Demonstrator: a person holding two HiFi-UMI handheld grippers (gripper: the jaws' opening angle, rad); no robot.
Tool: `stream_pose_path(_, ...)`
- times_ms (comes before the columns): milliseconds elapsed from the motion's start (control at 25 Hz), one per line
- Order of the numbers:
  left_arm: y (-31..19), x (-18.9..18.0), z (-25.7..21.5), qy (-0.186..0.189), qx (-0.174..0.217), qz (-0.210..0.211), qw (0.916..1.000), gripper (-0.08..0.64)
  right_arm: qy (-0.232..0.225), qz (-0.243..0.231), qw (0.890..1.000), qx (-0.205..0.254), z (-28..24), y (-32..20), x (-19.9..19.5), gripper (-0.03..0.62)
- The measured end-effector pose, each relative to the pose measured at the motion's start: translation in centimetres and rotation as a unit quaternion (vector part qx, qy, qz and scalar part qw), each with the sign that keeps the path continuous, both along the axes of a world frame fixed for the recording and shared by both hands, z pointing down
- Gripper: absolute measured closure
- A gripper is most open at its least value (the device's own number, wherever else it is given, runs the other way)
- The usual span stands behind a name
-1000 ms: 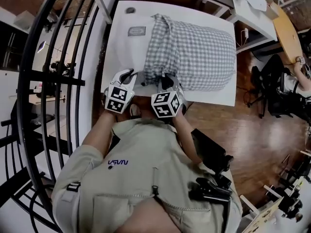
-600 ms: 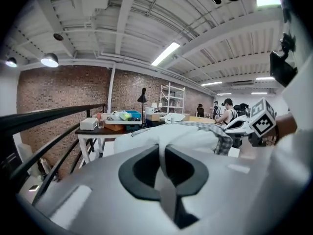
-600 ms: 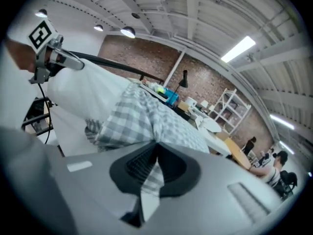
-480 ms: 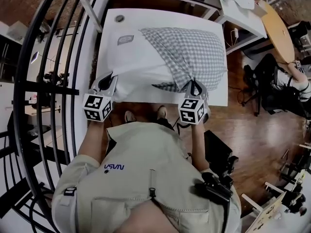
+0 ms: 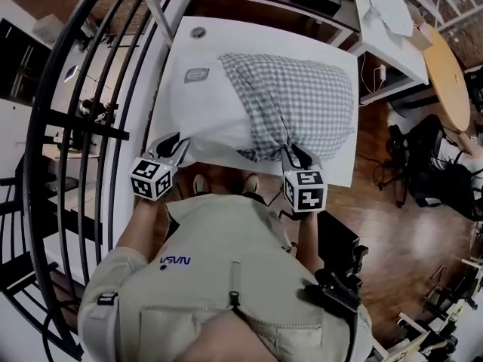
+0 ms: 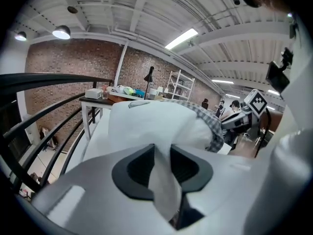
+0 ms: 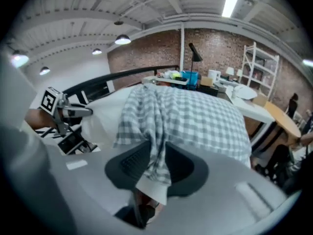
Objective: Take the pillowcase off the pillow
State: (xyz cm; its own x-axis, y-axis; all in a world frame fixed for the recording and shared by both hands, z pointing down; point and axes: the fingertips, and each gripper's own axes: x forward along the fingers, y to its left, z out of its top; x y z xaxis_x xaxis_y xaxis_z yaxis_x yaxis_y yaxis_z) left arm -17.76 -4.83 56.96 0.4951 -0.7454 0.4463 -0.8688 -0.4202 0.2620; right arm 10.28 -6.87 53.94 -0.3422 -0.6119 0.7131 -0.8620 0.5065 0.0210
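A white pillow point(image 5: 207, 108) lies on the white table point(image 5: 181, 45), its right part inside a grey checked pillowcase point(image 5: 302, 100). My left gripper point(image 5: 175, 143) is at the near left edge, with a fold of the white pillow's corner point(image 6: 151, 126) pinched between its pads point(image 6: 162, 163). My right gripper point(image 5: 294, 157) is at the near right, pads pressed on the pillowcase's white-edged hem point(image 7: 155, 160). Both pairs of jaws have just been opening a little, and the cloth still sits between them. From the right gripper view the checked cloth point(image 7: 195, 116) bunches toward the jaws.
A black curved railing point(image 5: 90, 119) runs along the left side. A second white table point(image 5: 392, 13) and a round wooden table point(image 5: 449, 74) stand to the right, with black chairs point(image 5: 423, 157) on the wooden floor. Small items crowd the table's far end point(image 7: 186, 76).
The two grippers, side by side at the pillow's near end a second ago, have spread apart. The left went left with the white corner, the right went right with the checked hem.
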Motion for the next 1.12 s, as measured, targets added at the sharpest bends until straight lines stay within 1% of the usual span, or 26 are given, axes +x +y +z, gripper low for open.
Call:
stream_pose_path(40, 0.3, -0.1, -1.0, 0.002, 0.003, -0.004, 1.0, 0.457, -0.022, -0.018, 1.0, 0.008, -1.4, -0.1, -0.5, 0.489)
stream_pose_path(120, 0.6, -0.2, -2.7, 0.001, 0.009, -0.022, 0.9997, 0.431, -0.058, -0.045, 0.996, 0.04, -4.2, -1.3, -1.3, 0.491)
stream_pose_path(200, 0.4, 0.1, -4.3, -0.001, 0.019, -0.044, 0.9988, 0.425, -0.084, -0.06, 0.992, 0.072, -6.4, -3.2, -1.8, 0.491)
stream_pose_path(360, -1.7, 0.8, -7.0, -0.011, 0.054, -0.087, 0.9947, 0.419, -0.092, -0.1, 0.984, 0.113, -7.9, -7.7, -3.1, 0.491)
stream_pose_path(440, -3.8, 1.3, -8.0, -0.022, 0.07, -0.093, 0.9929, 0.408, -0.092, -0.118, 0.981, 0.127, -8.1, -10.4, -4.0, 0.488)
stream_pose_path(560, -8.0, 2.2, -9.7, -0.05, 0.089, -0.072, 0.9922, 0.339, -0.089, -0.138, 0.977, 0.136, -8.8, -14.1, -6.2, 0.471)
stream_pose_path(640, -10.8, 2.4, -10.6, -0.061, 0.096, -0.055, 0.992, 0.312, -0.082, -0.15, 0.975, 0.141, -9.6, -15.9, -8.3, 0.469)
stream_pose_path(800, -15.9, 2.0, -11.0, -0.051, 0.098, -0.035, 0.9932, 0.299, -0.052, -0.163, 0.975, 0.139, -10.2, -18.8, -12.7, 0.463)
stream_pose_path(880, -18.2, 1.5, -10.3, -0.049, 0.087, -0.028, 0.9946, 0.274, -0.034, -0.167, 0.977, 0.129, -9.5, -20.1, -14.6, 0.454)
stream_pose_path(960, -20.0, 1.5, -9.0, -0.055, 0.067, -0.012, 0.9962, 0.234, -0.015, -0.171, 0.979, 0.114, -8.6, -21.7, -16.1, 0.438)
stream_pose_path(1040, -21.2, 2.0, -6.8, -0.069, 0.038, 0.016, 0.9968, 0.201, 0.003, -0.173, 0.98, 0.095, -7.4, -23.3, -17.4, 0.424)
stream_pose_path(1120, -21.3, 2.9, -4.1, -0.08, 0.002, 0.048, 0.9957, 0.175, 0.026, -0.179, 0.981, 0.068, -5.5, -24.3, -18.4, 0.412)
